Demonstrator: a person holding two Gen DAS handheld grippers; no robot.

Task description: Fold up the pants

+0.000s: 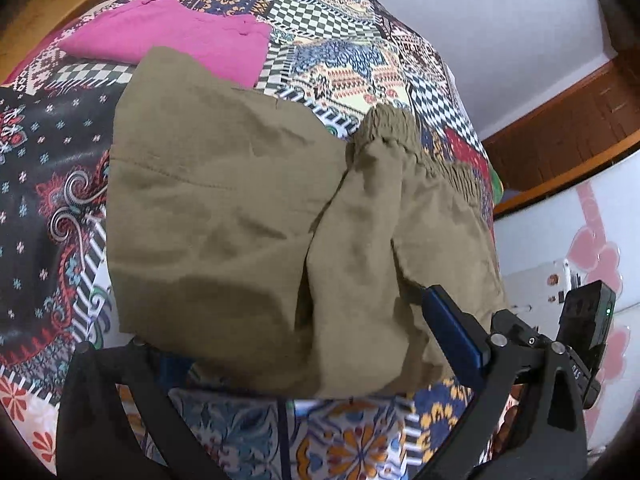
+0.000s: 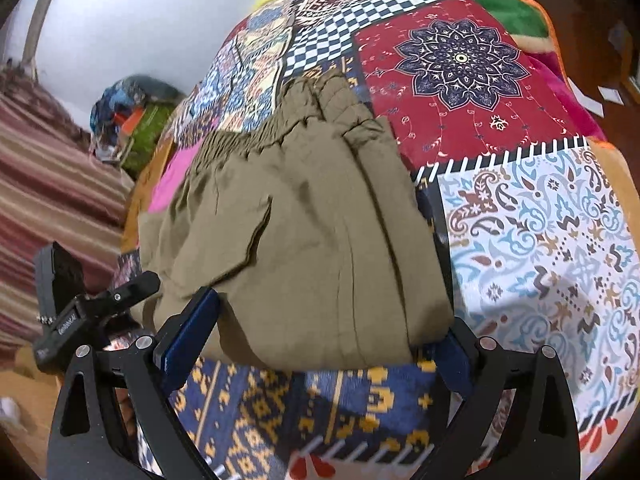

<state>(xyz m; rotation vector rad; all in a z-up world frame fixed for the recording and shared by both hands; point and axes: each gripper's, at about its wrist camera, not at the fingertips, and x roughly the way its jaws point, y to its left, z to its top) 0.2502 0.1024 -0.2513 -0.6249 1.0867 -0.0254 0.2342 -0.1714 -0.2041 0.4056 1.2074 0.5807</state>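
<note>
While the khaki pants (image 1: 248, 216) lie folded on the patchwork bedspread (image 1: 352, 44), beside a pink garment (image 1: 180, 36), both hand-held grippers, left (image 1: 304, 344) and right (image 2: 320, 344), stand spread around their near edge.

Both grippers were held low and pointed forward. The left gripper (image 1: 304, 344) was spread pretty wide, its left finger mostly hidden, its right blue pad (image 1: 456, 332) in plain view. The right gripper (image 2: 320, 344) was kept wide open too, blue pads (image 2: 188, 340) angled inward on either side.
</note>
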